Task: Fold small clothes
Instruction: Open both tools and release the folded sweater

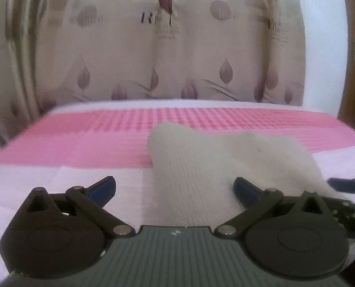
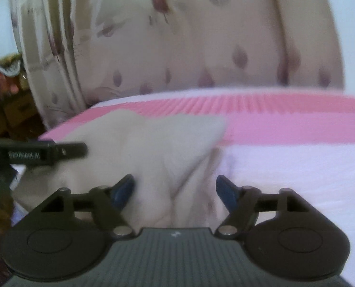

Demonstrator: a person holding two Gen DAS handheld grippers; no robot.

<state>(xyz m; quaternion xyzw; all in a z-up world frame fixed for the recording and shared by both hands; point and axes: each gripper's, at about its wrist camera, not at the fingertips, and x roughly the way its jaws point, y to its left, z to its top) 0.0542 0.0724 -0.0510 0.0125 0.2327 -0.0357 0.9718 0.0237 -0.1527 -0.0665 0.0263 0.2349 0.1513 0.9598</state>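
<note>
A small cream knitted garment (image 1: 201, 167) lies bunched on a pink and white cloth (image 1: 81, 148) covering the table. My left gripper (image 1: 175, 189) is open, its blue-padded fingers (image 1: 103, 189) spread wide to either side of the garment's near end. In the right wrist view the same garment (image 2: 153, 148) rises in loose folds. My right gripper (image 2: 175, 191) is open with the fabric lying between its fingers. The left gripper (image 2: 58, 151) shows at the left edge of the right wrist view, over the garment.
A beige curtain with purple leaf print (image 1: 177, 59) hangs behind the table's far edge. A wooden post (image 1: 354, 47) stands at the right. Dark furniture and clutter (image 2: 7, 91) sit at the far left of the right wrist view.
</note>
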